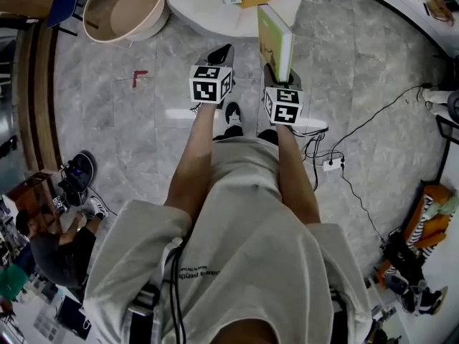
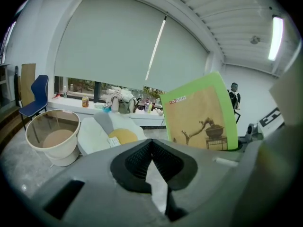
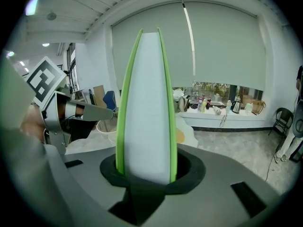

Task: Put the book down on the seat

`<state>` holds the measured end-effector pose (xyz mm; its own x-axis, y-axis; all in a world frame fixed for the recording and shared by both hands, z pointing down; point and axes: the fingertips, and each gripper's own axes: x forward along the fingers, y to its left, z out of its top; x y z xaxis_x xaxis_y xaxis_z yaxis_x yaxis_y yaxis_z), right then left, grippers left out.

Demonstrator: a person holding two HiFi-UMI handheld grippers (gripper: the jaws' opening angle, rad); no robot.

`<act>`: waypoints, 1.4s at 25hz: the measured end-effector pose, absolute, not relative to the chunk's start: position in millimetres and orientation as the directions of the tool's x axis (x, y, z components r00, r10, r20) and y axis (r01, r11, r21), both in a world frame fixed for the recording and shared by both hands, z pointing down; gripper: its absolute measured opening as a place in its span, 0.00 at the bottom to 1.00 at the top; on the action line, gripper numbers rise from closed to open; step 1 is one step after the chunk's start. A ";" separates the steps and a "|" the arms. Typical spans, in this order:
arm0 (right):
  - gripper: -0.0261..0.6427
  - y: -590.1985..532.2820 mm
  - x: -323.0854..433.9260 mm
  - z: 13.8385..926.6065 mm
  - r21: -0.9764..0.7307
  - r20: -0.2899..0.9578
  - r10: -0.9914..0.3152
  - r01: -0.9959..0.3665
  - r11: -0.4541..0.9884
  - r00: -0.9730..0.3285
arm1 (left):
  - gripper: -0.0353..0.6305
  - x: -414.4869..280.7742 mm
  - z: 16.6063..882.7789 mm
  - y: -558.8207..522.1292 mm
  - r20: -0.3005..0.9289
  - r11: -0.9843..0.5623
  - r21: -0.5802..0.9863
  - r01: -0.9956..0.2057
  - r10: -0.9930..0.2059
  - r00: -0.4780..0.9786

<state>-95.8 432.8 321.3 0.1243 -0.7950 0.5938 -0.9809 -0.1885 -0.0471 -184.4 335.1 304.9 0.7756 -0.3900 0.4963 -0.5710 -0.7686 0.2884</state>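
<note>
We hold book [image 1: 275,40] upright above floor, right gripper [image 1: 280,79] jaws pinching bottom edge. Left gripper [image 1: 219,57] jaws pressed together, empty. We judge book stiff, light, top-heavy; low pinch may let it tip. Seat [image 1: 190,7] ahead.

You're in a lab-like workroom: grey stone floor [image 1: 129,113], a trailing power strip [image 1: 331,165] at 3 o'clock, white cushioned seat [image 1: 193,9] at 12 o'clock, broad roller blind [image 2: 109,46] over a cluttered windowsill [image 2: 75,109], strip light [image 2: 274,32] overhead.
</note>
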 end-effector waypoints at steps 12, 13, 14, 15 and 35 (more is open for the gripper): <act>0.24 408.4 -79.9 324.1 -0.061 0.598 -0.781 -0.961 -0.271 0.183 | 0.07 -171.2 313.1 316.5 0.493 -0.780 0.295 -0.552 -0.371 0.787; 0.24 408.2 -78.3 327.0 -0.061 0.603 -0.777 -0.960 -0.272 0.182 | 0.06 -170.7 314.5 315.6 0.497 -0.780 0.293 -0.553 -0.370 0.785; 0.24 406.5 -76.8 329.7 -0.062 0.607 -0.774 -0.961 -0.271 0.179 | 0.06 -171.1 316.4 313.3 0.502 -0.779 0.291 -0.556 -0.370 0.782; 0.24 403.8 -75.4 332.0 -0.063 0.611 -0.772 -0.961 -0.270 0.176 | 0.06 -172.5 318.5 310.0 0.508 -0.775 0.291 -0.562 -0.373 0.777; 0.24 259.1 0.2 346.1 -0.123 0.619 -0.784 -0.982 -0.142 0.036 | 0.06 -120.4 314.1 178.9 0.524 -0.680 0.261 -0.685 -0.497 0.692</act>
<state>0.2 259.1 346.1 0.0356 -0.7845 0.6191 -0.9822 -0.1417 -0.1230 -120.4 178.9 314.1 0.6923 -0.4966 0.5235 -0.6852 -0.6800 0.2610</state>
